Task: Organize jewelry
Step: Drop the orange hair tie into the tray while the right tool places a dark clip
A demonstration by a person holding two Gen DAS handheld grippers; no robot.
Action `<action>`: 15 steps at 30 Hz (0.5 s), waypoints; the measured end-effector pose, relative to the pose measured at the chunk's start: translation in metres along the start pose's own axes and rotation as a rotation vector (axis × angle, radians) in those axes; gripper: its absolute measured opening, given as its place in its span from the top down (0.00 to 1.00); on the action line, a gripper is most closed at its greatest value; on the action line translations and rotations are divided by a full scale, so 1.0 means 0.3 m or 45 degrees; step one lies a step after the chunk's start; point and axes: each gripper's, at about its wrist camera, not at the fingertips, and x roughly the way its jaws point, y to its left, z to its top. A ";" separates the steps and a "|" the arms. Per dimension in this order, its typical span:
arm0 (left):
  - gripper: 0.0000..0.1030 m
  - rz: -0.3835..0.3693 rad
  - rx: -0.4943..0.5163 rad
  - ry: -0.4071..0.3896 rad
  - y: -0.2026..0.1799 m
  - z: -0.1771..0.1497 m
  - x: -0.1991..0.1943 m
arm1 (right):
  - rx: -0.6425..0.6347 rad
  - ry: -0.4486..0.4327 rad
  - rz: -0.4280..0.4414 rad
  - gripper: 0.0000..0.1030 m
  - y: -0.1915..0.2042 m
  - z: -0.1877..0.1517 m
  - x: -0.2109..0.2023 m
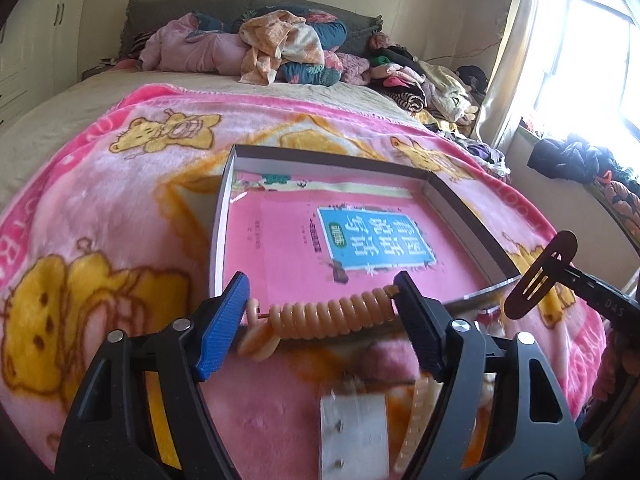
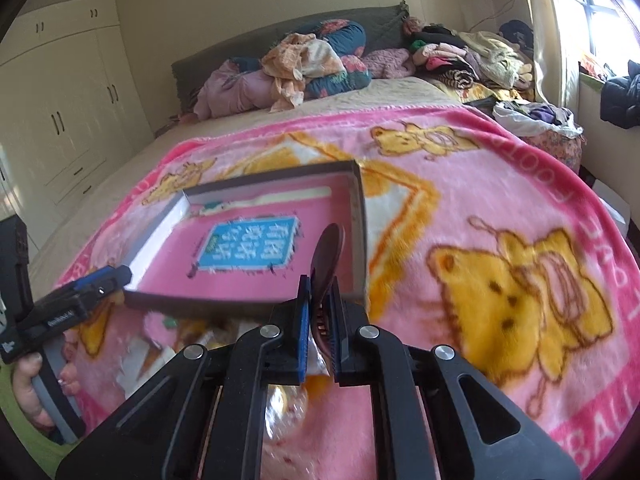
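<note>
My left gripper (image 1: 320, 312) is shut on a peach beaded bracelet (image 1: 332, 314), which spans the gap between the blue pad and the black pad. Some loose discs hang at its left end. It hovers over the near edge of a shallow box (image 1: 224, 216) that has a pink book cover inside. My right gripper (image 2: 318, 296) is shut on a flat brown snap hair clip (image 2: 328, 252) that sticks up and forward near the box (image 2: 360, 216). In the left wrist view that clip (image 1: 540, 276) shows at the right, held by the right gripper (image 1: 570, 270).
Everything lies on a pink bear-print blanket (image 1: 120, 200) spread over a bed. A blurred white card (image 1: 352, 432) and a peach comb-like piece (image 1: 416, 420) lie below the left gripper. Piled clothes (image 1: 280, 44) sit at the headboard. A hand (image 2: 32, 380) holds the left gripper (image 2: 116, 276).
</note>
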 end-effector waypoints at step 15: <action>0.48 0.073 -0.023 0.020 0.042 0.060 0.134 | 0.025 -0.002 0.049 0.92 -0.004 0.176 0.161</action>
